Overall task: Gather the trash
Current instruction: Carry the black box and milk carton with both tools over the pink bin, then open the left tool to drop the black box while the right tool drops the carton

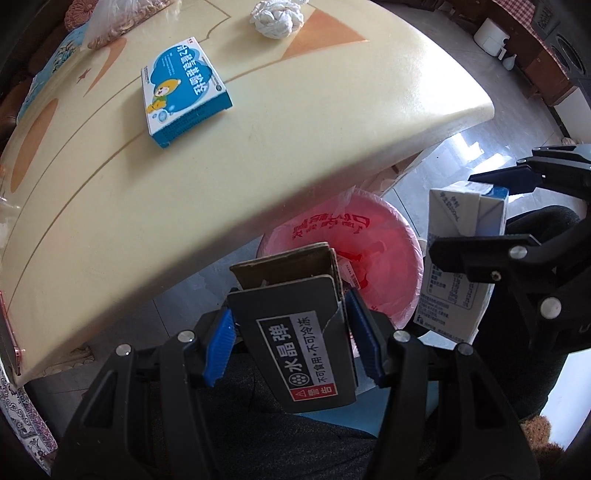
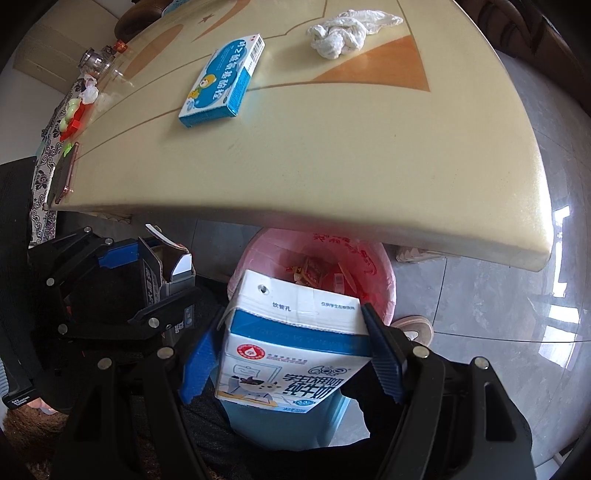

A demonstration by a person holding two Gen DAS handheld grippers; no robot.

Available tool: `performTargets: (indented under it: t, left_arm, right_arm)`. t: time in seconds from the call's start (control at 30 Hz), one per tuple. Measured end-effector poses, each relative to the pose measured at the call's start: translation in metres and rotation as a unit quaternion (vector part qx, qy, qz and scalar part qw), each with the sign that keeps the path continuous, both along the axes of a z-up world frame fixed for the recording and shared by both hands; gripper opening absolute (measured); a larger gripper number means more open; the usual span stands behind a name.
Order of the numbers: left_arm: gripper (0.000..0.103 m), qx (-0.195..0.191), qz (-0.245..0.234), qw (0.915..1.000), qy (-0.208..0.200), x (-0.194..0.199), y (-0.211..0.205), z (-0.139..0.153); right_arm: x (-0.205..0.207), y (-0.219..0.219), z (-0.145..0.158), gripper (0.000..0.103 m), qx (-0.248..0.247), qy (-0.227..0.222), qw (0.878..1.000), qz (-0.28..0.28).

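My left gripper is shut on a dark grey cardboard box with an open top, held near the bin; gripper and box also show in the right wrist view. My right gripper is shut on a white and blue milk carton, held over the near rim of the bin; the carton also shows in the left wrist view. The bin has a pink bag liner and stands on the floor under the table edge, with wrappers inside. A blue medicine box and a crumpled white tissue lie on the table.
The cream table overhangs the bin's far side. A phone, a glass jar and small items sit at the table's left edge. A bag of snacks lies at the far corner. A shoe is beside the bin on the grey tile floor.
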State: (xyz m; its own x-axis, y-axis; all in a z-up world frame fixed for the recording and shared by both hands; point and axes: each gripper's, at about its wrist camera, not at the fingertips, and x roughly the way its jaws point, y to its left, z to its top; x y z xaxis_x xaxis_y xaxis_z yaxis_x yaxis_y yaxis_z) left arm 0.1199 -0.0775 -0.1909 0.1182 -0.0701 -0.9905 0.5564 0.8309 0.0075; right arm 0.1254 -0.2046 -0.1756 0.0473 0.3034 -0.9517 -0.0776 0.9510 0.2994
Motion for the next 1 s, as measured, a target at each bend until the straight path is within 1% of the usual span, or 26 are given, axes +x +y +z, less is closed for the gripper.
performTargets:
  t: [0.13,0.3,0.4,0.57,0.67,0.8,0.87,0.97,1.0]
  left_arm:
    - [0.057,-0.008,0.003,0.9999,0.007,-0.009,-0.002,-0.019]
    - [0.057,-0.021,0.020,0.9994,0.019,-0.016,0.001,-0.040]
    - [0.057,-0.023,0.034,0.9991,0.016,-0.018,0.005,-0.050]
    - [0.057,-0.033,0.063,0.9975,0.005,-0.021,0.020,-0.061]
    - [0.057,-0.030,0.078,0.9965,0.000,-0.016,0.020,-0.070]
    - [0.057,-0.041,0.096,0.9944,0.017,-0.018,0.023,-0.081]
    - [0.057,-0.042,0.100,0.9938,0.023,-0.019,0.023,-0.089]
    - [0.057,-0.065,0.118,0.9894,0.055,-0.016,0.027,-0.102]
    - [0.057,-0.064,0.125,0.9884,0.056,-0.015,0.028,-0.107]
  right_arm:
    - [-0.006,0.003,-0.019,0.071,-0.008,-0.002,1.000,0.003]
    - [-0.012,0.011,-0.035,0.071,-0.020,-0.015,1.000,0.009]
    - [-0.016,0.013,-0.047,0.071,-0.033,-0.028,0.999,0.011]
    - [-0.017,0.011,-0.064,0.071,-0.036,-0.038,0.999,0.003]
    - [-0.019,0.010,-0.075,0.071,-0.043,-0.050,0.998,-0.007]
    - [-0.023,0.011,-0.088,0.071,-0.061,-0.071,0.995,-0.017]
    - [-0.025,0.010,-0.095,0.071,-0.064,-0.075,0.995,-0.023]
    - [-0.026,0.011,-0.107,0.071,-0.069,-0.078,0.994,-0.032]
    - [-0.027,0.010,-0.113,0.071,-0.068,-0.078,0.994,-0.037]
